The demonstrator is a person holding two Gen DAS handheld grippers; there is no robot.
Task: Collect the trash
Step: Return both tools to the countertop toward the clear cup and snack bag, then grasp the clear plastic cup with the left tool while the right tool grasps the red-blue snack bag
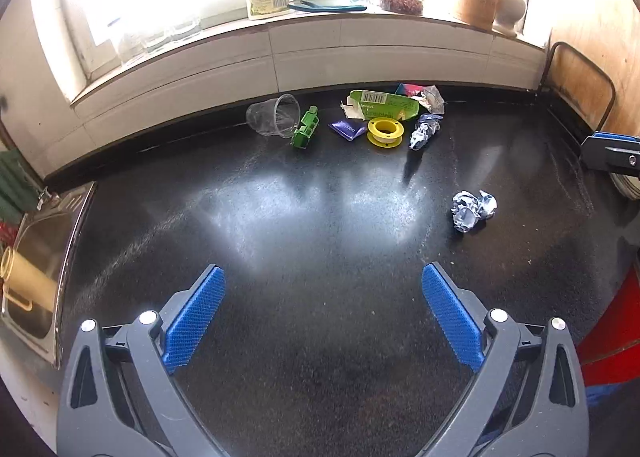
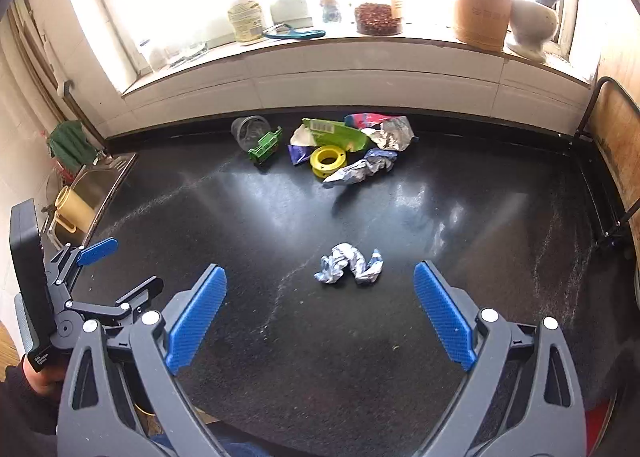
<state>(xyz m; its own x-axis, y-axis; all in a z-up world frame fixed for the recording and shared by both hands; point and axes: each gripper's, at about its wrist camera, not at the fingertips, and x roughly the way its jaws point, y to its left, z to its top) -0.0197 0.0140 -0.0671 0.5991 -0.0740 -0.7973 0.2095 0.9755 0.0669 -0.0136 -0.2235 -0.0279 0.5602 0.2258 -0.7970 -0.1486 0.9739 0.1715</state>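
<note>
Blue-padded fingers of the left gripper (image 1: 322, 297) stand wide apart over a dark speckled countertop (image 1: 320, 257), holding nothing. Beside it, the right gripper (image 2: 320, 295) is likewise spread and empty, with a crumpled blue-and-white paper wad (image 2: 349, 263) lying on the counter just ahead, between its fingers. Against the back wall, from left to right, sit a tipped clear plastic cup (image 1: 274, 115), a green plastic piece (image 1: 305, 131), a purple wrapper (image 1: 347, 129), a yellow plastic spool (image 1: 385, 131), a torn green carton (image 1: 380, 103) and a second crumpled foil wrapper (image 1: 425, 132). A steel sink (image 1: 38, 277) borders the counter's left edge.
</note>
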